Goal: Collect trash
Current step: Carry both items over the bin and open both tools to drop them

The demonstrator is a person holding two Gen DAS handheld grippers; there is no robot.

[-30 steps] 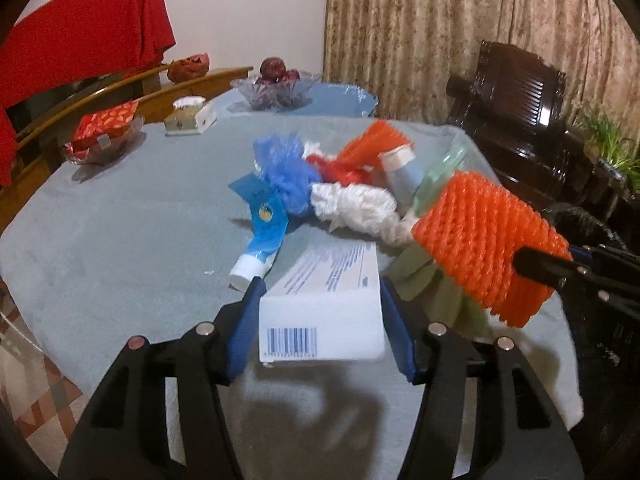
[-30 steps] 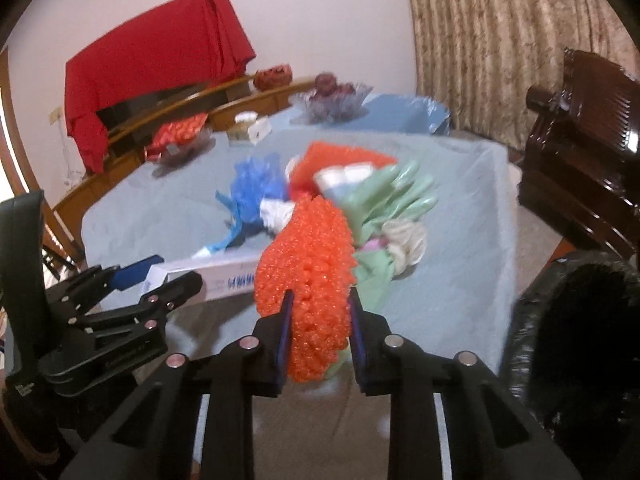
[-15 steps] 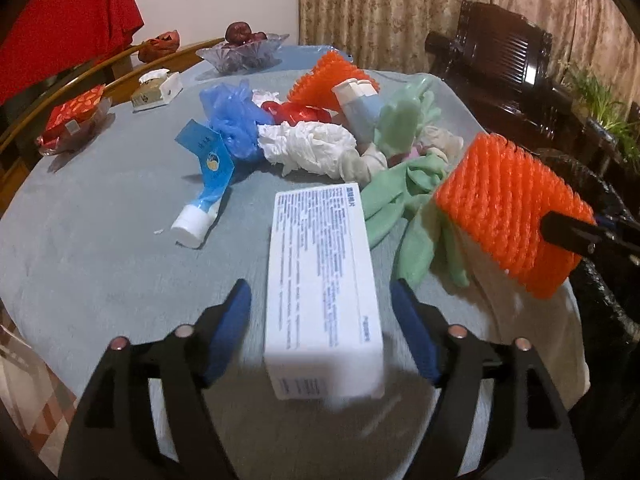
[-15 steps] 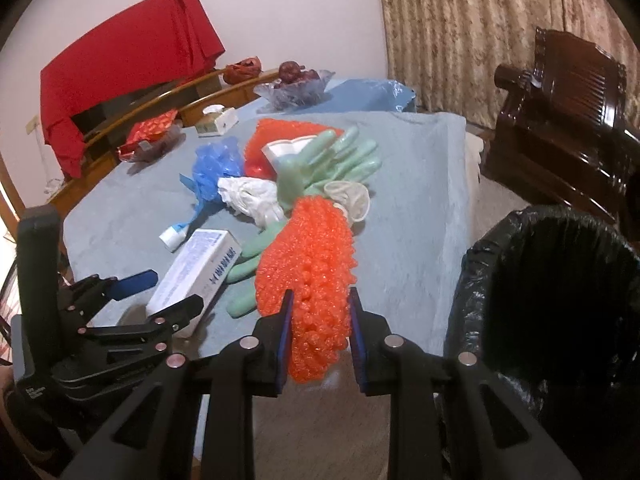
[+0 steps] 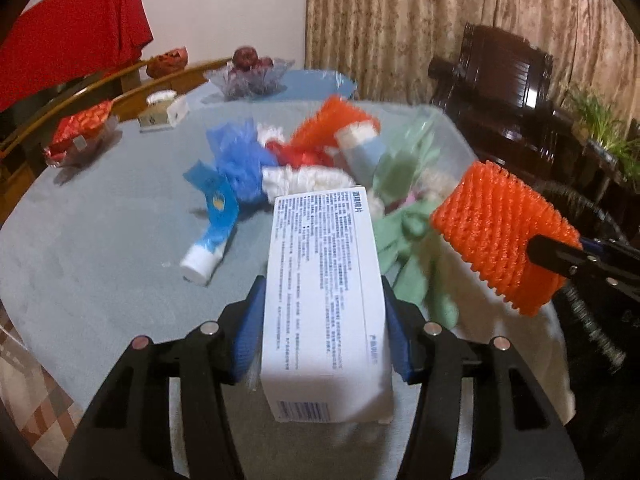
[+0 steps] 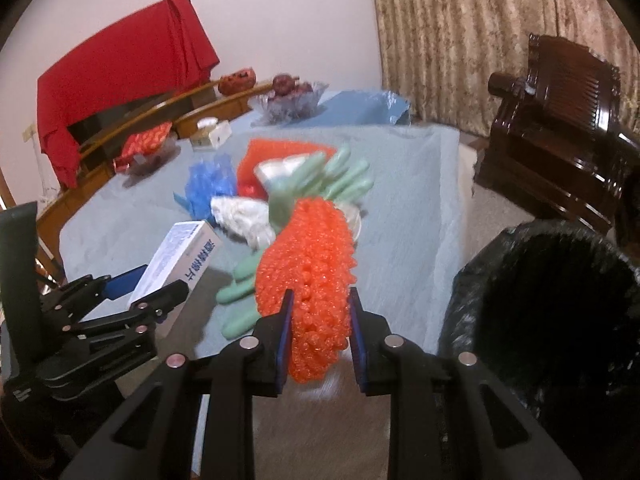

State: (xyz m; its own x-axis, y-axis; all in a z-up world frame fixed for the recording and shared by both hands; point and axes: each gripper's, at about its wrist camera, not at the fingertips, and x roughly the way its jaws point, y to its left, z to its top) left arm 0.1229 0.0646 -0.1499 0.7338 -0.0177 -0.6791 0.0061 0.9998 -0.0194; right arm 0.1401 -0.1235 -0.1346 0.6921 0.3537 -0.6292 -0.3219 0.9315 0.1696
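Jaws of my left gripper (image 5: 324, 340), wide half a second ago, are closing on the white box (image 5: 324, 300) again (right gripper (image 6: 320, 336) clamps the orange foam net (image 6: 308, 276)), so both can go to the bin (image 6: 552, 320).

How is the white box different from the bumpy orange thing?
The white box is smooth, flat-sided and covered in printed writing; the orange foam net is knobbly, rounded and plain. The box sits in the left claw, the net in the right claw. Both are lifted off the table.

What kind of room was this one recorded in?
Most likely a home living or dining room: a cloth-covered table, a carved dark wooden armchair, patterned curtains and a glass fruit bowl on a sideboard.
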